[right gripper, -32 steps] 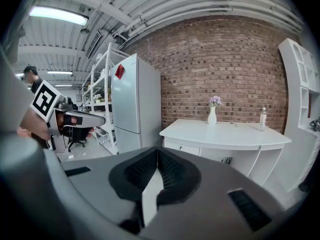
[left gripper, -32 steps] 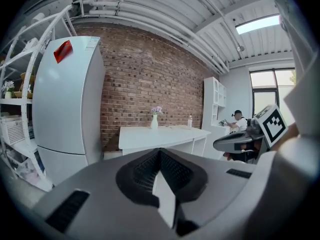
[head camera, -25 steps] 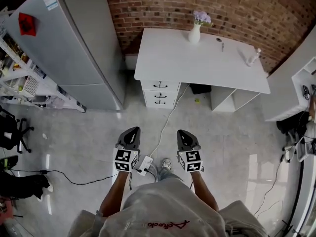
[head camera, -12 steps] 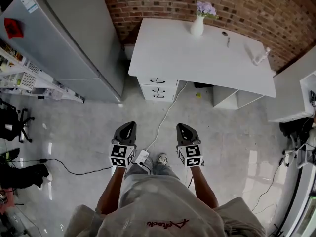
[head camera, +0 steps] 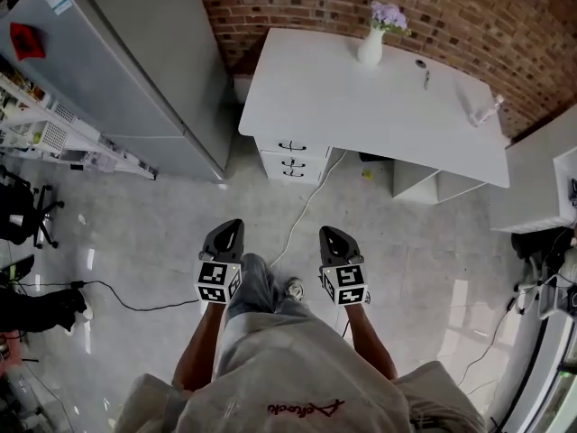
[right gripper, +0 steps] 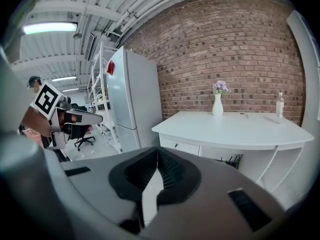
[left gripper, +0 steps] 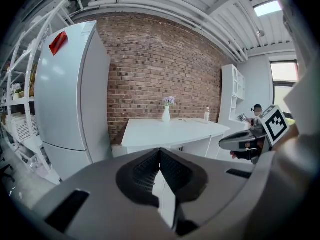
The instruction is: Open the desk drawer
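Observation:
The white desk (head camera: 361,106) stands against the brick wall, far ahead of both grippers. Its stack of three shut drawers (head camera: 290,161) with dark handles sits under the desk's left end. In the right gripper view the top drawer front (right gripper: 180,146) shows below the desk top (right gripper: 235,129). My left gripper (head camera: 229,233) and right gripper (head camera: 330,236) hang side by side over the floor, well short of the desk, both shut with nothing between the jaws. In the left gripper view the shut left gripper (left gripper: 160,152) points at the desk (left gripper: 170,132).
A grey fridge (head camera: 135,70) stands left of the desk, with wire shelves (head camera: 45,124) beside it. A white cable (head camera: 302,219) runs across the floor from the desk. A vase of flowers (head camera: 371,48) and a bottle (head camera: 482,111) stand on top. White cabinet (head camera: 541,179) at right.
The person has stepped toward the desk, which now sits a little closer in the head view. Both grippers moved forward together and stayed shut. A leg now covers the power strip on the floor.

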The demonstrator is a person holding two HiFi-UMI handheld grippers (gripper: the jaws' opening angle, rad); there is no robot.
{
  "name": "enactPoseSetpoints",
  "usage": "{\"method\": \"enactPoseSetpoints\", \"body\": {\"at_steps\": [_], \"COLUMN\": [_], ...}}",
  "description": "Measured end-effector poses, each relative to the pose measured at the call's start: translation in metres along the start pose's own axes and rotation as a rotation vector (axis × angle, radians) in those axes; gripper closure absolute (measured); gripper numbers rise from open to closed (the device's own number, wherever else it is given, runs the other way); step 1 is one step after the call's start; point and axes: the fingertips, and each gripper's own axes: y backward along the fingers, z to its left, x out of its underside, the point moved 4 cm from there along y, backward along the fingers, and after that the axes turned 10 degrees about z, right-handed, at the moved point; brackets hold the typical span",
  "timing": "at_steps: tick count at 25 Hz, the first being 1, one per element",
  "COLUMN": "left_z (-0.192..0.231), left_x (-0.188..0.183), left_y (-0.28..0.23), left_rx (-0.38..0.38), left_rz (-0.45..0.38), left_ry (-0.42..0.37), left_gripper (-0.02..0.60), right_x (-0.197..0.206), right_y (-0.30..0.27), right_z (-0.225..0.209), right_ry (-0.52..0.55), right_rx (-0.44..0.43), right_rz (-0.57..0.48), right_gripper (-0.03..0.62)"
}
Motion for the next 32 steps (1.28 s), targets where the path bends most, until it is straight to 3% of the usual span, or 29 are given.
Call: {"method": "enactPoseSetpoints", "body": {"at_steps": [9,15,27,32], "left_z": [0.007,0.014,0.104,0.115], "left_x": [-0.004,-0.016,-0.028,-0.031], "left_y": [-0.022,-0.049,-0.105,-0.129], "left_rx": [0.028,0.085,0.232,0.302], "left_rz": [0.002,-0.013,0.049,0.077], "left_ry": [0.021,-0.015,-0.075,-0.106], "left_gripper": [0.571,0.571,0.571,0.571], "right_x": [-0.020,-0.018,-0.057,-0.068], "right_y": [-0.018,-0.035,-0.120,-0.139], "right_z": [-0.002,-0.012,0.014,0.019], "right_ry": [0.037,-0.003,-0.099,-0.124], "right_rx": [0.003,0.052,0.173,0.213], "right_rz": [-0.008,-0.009,0.001,0.006], "right_gripper": [0.576,0.576,0.577,0.577]}}
